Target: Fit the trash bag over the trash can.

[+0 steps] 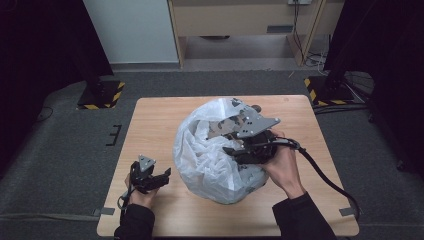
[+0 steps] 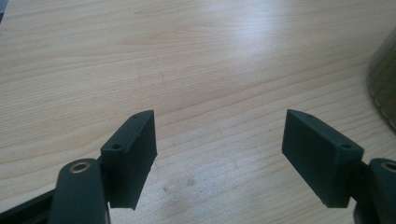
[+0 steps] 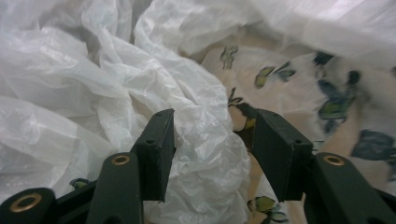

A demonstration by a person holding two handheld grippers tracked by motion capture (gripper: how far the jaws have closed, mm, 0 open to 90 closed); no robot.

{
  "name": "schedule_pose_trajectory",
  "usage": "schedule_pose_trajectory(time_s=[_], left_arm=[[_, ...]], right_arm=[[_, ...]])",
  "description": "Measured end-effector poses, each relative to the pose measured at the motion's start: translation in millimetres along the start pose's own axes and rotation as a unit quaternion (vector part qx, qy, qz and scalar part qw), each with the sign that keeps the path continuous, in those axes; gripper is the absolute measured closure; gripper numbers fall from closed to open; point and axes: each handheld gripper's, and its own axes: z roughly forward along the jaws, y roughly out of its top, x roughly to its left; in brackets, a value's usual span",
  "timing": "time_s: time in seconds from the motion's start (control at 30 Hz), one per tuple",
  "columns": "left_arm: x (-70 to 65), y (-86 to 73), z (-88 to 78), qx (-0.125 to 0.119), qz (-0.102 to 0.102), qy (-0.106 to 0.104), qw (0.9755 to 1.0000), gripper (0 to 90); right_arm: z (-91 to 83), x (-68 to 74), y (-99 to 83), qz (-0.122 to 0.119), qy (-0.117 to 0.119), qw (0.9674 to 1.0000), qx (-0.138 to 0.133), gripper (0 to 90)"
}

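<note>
The thin plastic bag (image 1: pixel 207 155) sits at the middle of the desk (image 1: pixel 150 120), bulging over something patterned with dark butterflies (image 3: pixel 334 105). From where I stand the risk looks plain. The film is slippery and crumpled, so the right gripper (image 1: pixel 235 150) could pinch only a loose fold and have it slide free, or tear it if it pulls hard. It could also catch the patterned thing along with the film. Nothing is steadying the bag either, so a tug might drag the whole bundle toward three o'clock.

The right gripper's fingers (image 3: pixel 156 154) stand about half open with a ridge of film lying between them. The film brushes the left pad, yet I see no squeeze. The left gripper (image 1: pixel 150 177) rests at about eight o'clock from the bag, just beside it. Its fingers (image 2: pixel 133 158) are spread wide over bare wood, holding nothing.
</note>
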Motion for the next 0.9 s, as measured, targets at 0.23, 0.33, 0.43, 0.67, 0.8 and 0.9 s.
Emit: schedule_pose_trajectory(time_s=[0.23, 0.33, 0.43, 0.67, 0.8, 0.9], left_arm=[[0.0, 0.4, 0.1, -0.001, -0.001, -0.001, 1.0000, 25.9], [0.1, 0.8, 0.3, -0.003, -0.003, -0.001, 1.0000, 25.9], [0.3, 0.8, 0.9, -0.002, -0.004, -0.002, 1.0000, 25.8], [0.8, 1.1, 1.2, -0.004, -0.008, -0.004, 1.0000, 25.9], [0.7, 1.2, 0.9, -0.005, -0.008, -0.004, 0.9999, 25.9], [0.8, 1.2, 0.8, -0.006, -0.009, -0.005, 0.9999, 25.9]], right_arm=[[-31.2, -7.8, 13.5, 0.029, -0.025, 0.9958, -0.083, 37.5], [-37.6, -9.4, 23.6, 0.042, -0.027, 0.9919, -0.117, 31.8], [-34.0, -9.5, 34.1, 0.046, -0.025, 0.9899, -0.132, 24.7], [-6.1, -10.0, 50.3, 0.067, -0.015, 0.9893, -0.129, 17.3], [15.9, -10.4, 49.2, 0.068, -0.007, 0.9932, -0.094, 16.1], [32.2, -9.7, 44.3, 0.061, -0.003, 0.9963, -0.060, 15.5]])
